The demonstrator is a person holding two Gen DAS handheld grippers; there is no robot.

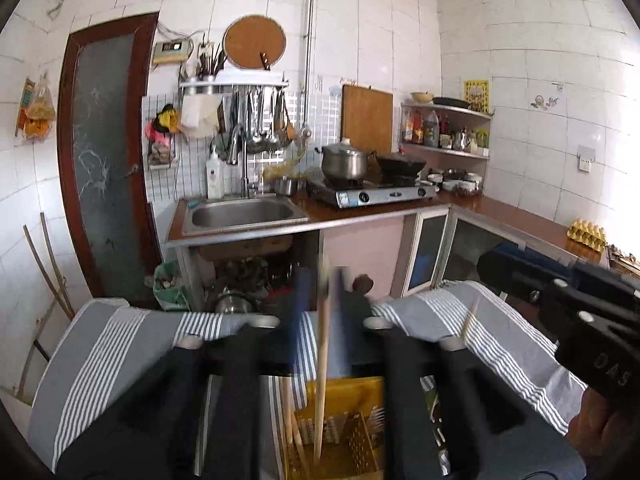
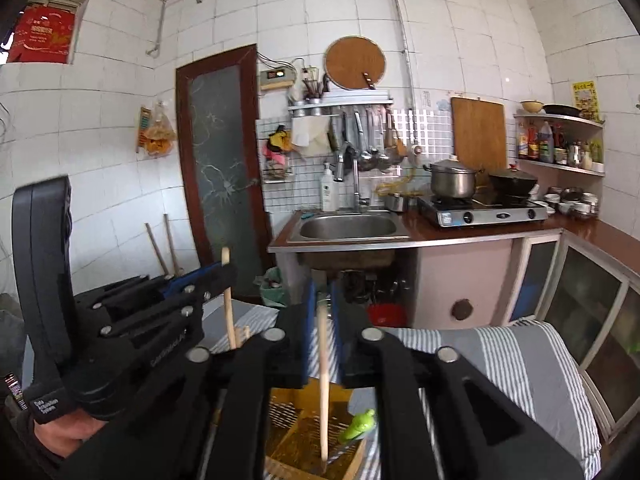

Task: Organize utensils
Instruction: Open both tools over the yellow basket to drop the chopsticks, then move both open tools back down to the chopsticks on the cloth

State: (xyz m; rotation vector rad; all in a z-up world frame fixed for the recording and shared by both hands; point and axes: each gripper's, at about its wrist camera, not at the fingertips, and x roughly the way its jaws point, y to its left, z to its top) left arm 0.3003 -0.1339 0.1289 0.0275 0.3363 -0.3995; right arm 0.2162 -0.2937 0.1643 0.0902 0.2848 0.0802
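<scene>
On my left wrist camera, my left gripper (image 1: 323, 280) has its blue fingers pinched narrow on one wooden chopstick (image 1: 322, 360), held upright, its lower end down inside the yellow utensil basket (image 1: 344, 396). I count two or three more pale sticks (image 1: 291, 432) leaning in the basket's left side; blur keeps me from an exact count. The basket sits on a grey striped cloth (image 1: 100, 344). My right gripper (image 1: 580, 308) shows at the right edge with one thin stick tip (image 1: 469, 322) beside it.

On my right wrist camera, my right gripper (image 2: 322, 300) is likewise closed narrow on one chopstick (image 2: 323, 384), upright, its tip reaching into the same basket (image 2: 288, 412). One green-handled utensil (image 2: 359, 424) lies in the basket just right of it. My left gripper (image 2: 208, 280) stands at the left, clamping its own single stick (image 2: 228, 300). Behind: one sink (image 2: 348, 227), one steel pot (image 2: 452, 180), one black wok (image 2: 512, 182).
</scene>
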